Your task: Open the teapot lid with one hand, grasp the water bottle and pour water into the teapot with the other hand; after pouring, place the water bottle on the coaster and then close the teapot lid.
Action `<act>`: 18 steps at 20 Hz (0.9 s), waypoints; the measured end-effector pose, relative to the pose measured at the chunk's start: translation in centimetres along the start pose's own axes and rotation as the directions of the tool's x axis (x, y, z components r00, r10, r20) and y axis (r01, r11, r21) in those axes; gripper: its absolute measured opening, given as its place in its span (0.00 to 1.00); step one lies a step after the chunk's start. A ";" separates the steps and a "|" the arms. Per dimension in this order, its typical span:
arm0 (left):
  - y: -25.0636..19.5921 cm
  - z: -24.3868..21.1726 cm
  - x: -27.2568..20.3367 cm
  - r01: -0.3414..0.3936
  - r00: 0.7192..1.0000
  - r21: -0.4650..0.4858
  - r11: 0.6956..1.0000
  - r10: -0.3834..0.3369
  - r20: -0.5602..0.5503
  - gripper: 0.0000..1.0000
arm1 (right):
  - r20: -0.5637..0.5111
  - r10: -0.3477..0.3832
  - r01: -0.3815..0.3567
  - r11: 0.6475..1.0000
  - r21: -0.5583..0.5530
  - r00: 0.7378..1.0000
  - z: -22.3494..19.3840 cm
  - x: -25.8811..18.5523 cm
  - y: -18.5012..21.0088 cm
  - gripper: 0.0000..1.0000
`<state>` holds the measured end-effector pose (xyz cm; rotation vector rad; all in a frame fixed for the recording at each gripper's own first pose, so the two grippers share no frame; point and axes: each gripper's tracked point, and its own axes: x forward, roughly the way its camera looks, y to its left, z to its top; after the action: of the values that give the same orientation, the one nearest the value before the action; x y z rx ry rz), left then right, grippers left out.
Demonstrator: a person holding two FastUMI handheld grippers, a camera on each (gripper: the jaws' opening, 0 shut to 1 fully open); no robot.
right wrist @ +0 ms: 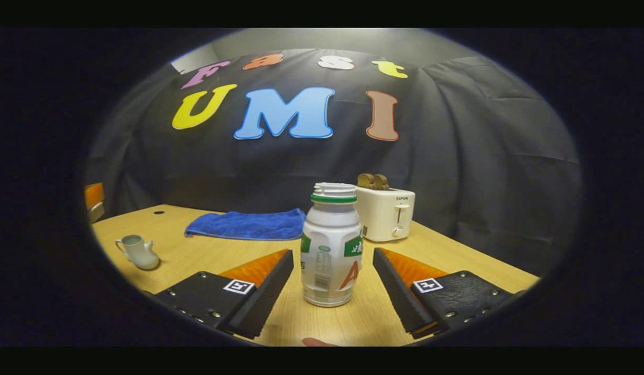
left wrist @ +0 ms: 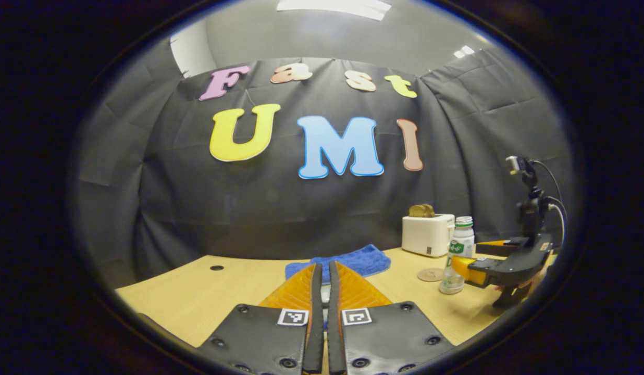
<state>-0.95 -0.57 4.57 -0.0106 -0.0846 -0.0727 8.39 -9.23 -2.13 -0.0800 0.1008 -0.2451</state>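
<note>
My right claw (right wrist: 332, 286) stands wide open around the water bottle (right wrist: 330, 245), one finger on either side and neither touching it, while the bottle stands upright on the table (right wrist: 197, 258) with the teapot (right wrist: 138, 252) well apart to its left and the coaster (left wrist: 430, 274) just beside it in the left gripper view. My left claw (left wrist: 324, 281) is narrowed to a thin slit and holds nothing that I can see. I judge the bottle light, smooth and somewhat yielding plastic, best taken at mid-body across the label, firmly but without crushing.
</note>
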 end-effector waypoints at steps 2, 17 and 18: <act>-0.5 0.2 -0.7 0.033 0.999 -0.078 0.996 -0.034 -0.007 0.09 | -0.020 -0.016 0.016 1.000 -0.001 1.000 -0.6 0.9 0.1 0.95; -1.6 1.4 -10.1 0.076 0.997 -0.006 0.997 -0.075 0.029 0.13 | -0.022 0.104 -0.107 0.969 -0.221 0.994 0.5 1.0 4.6 0.72; -1.3 1.2 -10.5 0.070 0.997 -0.012 0.997 -0.070 0.027 0.13 | -0.022 0.130 -0.131 0.957 -0.260 0.991 0.9 1.1 5.6 0.72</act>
<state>-11.53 -1.11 4.85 -0.0218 -0.1110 -0.1429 10.84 -3.99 -1.84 -0.3342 0.1421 -0.0983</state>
